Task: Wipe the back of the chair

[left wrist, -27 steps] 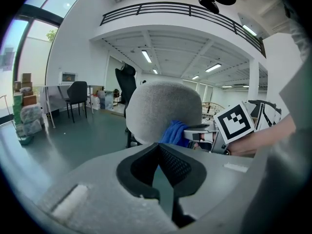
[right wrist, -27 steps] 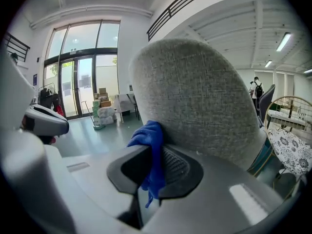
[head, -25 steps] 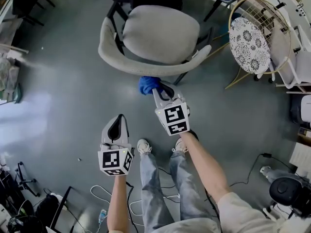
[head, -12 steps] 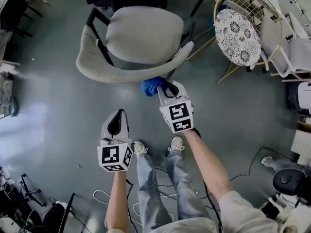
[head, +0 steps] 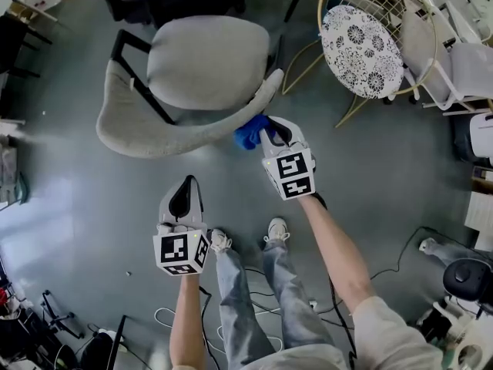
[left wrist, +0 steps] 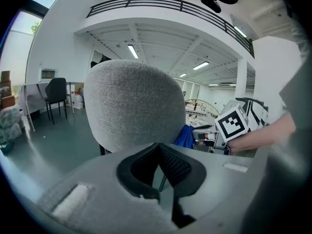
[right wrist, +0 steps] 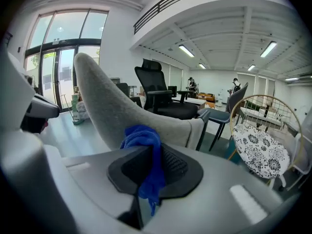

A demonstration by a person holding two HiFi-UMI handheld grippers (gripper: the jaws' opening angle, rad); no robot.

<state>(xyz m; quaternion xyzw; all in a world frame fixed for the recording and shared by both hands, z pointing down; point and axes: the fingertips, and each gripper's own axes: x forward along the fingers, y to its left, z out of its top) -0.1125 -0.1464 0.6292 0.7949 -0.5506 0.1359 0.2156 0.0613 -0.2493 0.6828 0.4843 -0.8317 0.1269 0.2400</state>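
Grey chair (head: pixel 208 60) stands on the grey floor (head: pixel 69 191), seat facing away from the person; its curved backrest (head: pixel 166 137) is the side nearest the grippers

Right gripper (head: pixel 264 135): jaws clamped on a blue cloth (head: pixel 249 132). In the right gripper view the cloth bunches above the jaw tips and a tail hangs down between them. The cloth lies against the outer face of the backrest, at its right end, close to where the curve runs up beside the seat edge

Left gripper (head: pixel 186 183): jaws together, tips meeting, nothing between them. It is held lower in the head view, well apart from the chair and left of the right gripper, and points toward the backrest. In the left gripper view the back of the backrest fills the middle, with the blue cloth and the right gripper's marker cube at its right edge

Person's shoes (head: pixel 220 240) stand on the floor between and below the two grippers

A round wire-framed chair with a patterned cushion (head: pixel 360 41) stands to the right of the grey chair, apart from it

A black office chair (right wrist: pixel 157 94) stands beyond the grey chair, seen in the right gripper view
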